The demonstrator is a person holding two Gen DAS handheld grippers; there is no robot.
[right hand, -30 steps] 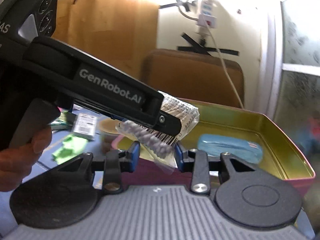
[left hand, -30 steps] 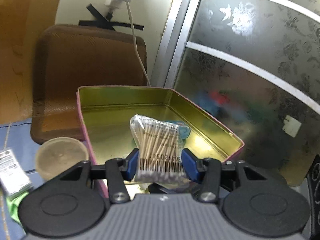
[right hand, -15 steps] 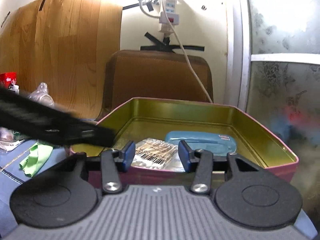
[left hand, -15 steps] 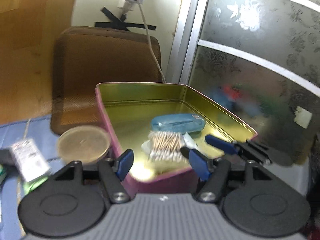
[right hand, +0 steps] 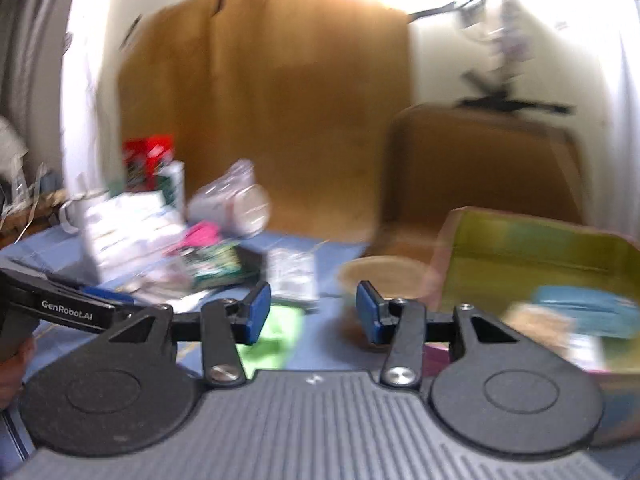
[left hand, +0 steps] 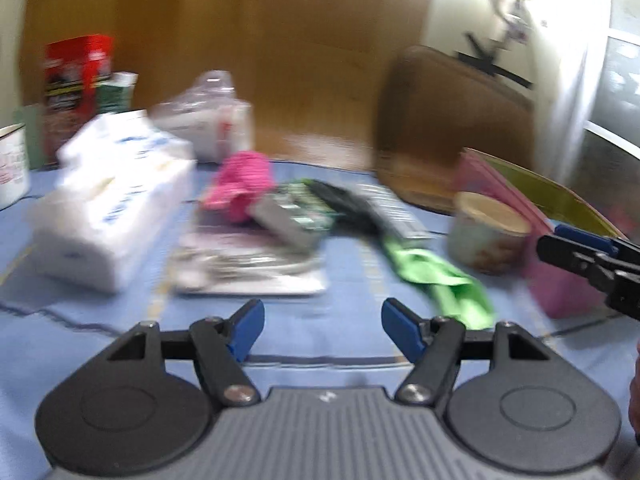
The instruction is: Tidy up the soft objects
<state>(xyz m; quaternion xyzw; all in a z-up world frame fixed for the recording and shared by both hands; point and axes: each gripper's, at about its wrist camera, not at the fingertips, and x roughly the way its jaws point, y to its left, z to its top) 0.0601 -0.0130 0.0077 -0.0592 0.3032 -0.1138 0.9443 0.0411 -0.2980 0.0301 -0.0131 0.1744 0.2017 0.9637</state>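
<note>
Both views are motion-blurred. My left gripper (left hand: 322, 330) is open and empty above the blue cloth, facing a pile: a white tissue pack (left hand: 112, 196), a pink soft item (left hand: 240, 184), a green cloth (left hand: 436, 276) and flat packets (left hand: 248, 264). My right gripper (right hand: 312, 316) is open and empty. The pink tin with gold inside (right hand: 532, 256) is at its right and holds a blue pouch (right hand: 588, 314) and the cotton swab bag (right hand: 540, 324). The tin (left hand: 560, 280) also shows at the right of the left wrist view.
A round lidded cup (left hand: 488, 236) stands beside the tin. A red box (left hand: 76, 80) and a clear bag (left hand: 208, 124) stand at the back by a wooden board. A brown cushion (right hand: 484, 168) leans behind the tin. The right gripper's tips (left hand: 576, 248) show at the right edge.
The left gripper let go of the swab bag into the tin and has swung left to the pile. The right gripper has turned left as well.
</note>
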